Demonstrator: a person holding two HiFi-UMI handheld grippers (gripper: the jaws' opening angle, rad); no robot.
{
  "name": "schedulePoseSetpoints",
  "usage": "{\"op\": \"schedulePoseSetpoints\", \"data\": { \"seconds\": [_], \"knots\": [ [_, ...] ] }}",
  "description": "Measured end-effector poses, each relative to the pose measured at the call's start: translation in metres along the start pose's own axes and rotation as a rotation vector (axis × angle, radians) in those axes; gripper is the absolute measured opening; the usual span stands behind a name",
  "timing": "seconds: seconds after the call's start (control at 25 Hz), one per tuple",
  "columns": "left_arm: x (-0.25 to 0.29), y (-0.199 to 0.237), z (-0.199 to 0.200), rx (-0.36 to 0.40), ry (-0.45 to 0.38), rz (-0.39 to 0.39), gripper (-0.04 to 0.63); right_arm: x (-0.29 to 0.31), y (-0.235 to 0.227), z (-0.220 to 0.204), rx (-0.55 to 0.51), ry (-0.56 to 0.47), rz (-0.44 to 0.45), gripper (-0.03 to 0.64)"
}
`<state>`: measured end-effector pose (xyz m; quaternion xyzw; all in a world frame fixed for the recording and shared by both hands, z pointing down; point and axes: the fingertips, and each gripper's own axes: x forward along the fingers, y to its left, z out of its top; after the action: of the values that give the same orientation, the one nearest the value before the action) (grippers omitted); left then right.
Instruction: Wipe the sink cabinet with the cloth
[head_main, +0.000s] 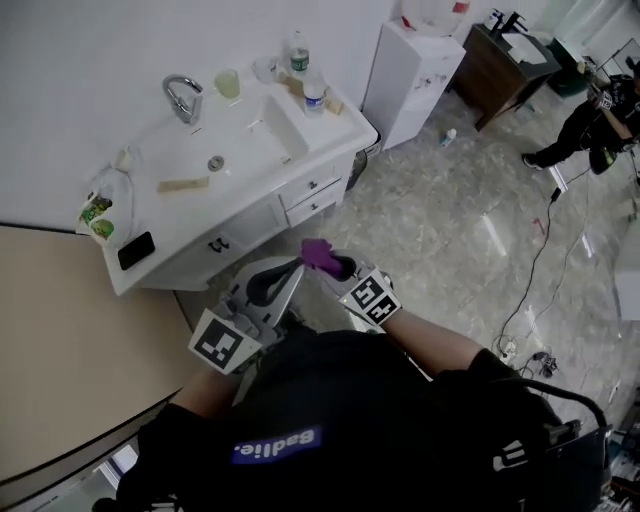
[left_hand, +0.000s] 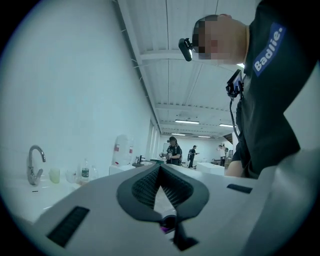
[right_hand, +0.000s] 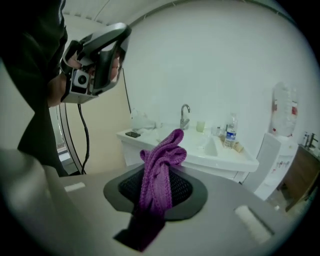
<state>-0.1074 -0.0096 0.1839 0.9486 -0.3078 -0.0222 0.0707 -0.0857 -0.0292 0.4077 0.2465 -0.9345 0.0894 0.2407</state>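
Note:
The white sink cabinet stands against the wall with a basin and a chrome faucet; it also shows in the right gripper view as the cabinet. A purple knitted cloth sticks up from between the jaws of my right gripper, which is shut on it. In the head view the cloth pokes out of the right gripper, just short of the cabinet front. My left gripper is beside it, apart from the cabinet. Its jaws are shut with nothing between them.
On the counter are a black phone, a printed bag, a wooden brush, a cup and two bottles. A water dispenser stands right of the cabinet. Cables cross the floor; a person stands far right.

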Motion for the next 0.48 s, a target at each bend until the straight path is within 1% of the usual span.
{"op": "schedulePoseSetpoints", "data": {
  "seconds": [0.12,0.24,0.32,0.4,0.48],
  "knots": [
    [0.006,-0.043,0.006,-0.021,-0.021,0.054,-0.011,-0.043,0.012,0.010,-0.035,-0.063,0.034,0.084],
    [0.021,-0.089,0.005,-0.058,-0.042,0.111,-0.011,-0.097,0.020,0.006,-0.099,-0.086,0.071,0.084],
    [0.034,-0.115,0.003,-0.073,-0.055,0.153,-0.011,-0.133,0.020,0.002,-0.125,-0.106,0.081,0.084],
    [0.046,-0.138,-0.001,-0.082,-0.054,0.169,-0.011,-0.165,0.017,0.000,-0.132,-0.134,0.078,0.084],
    [0.055,-0.158,-0.003,-0.081,-0.046,0.172,-0.011,-0.192,0.015,0.001,-0.112,-0.160,0.073,0.084]
  ]
}}
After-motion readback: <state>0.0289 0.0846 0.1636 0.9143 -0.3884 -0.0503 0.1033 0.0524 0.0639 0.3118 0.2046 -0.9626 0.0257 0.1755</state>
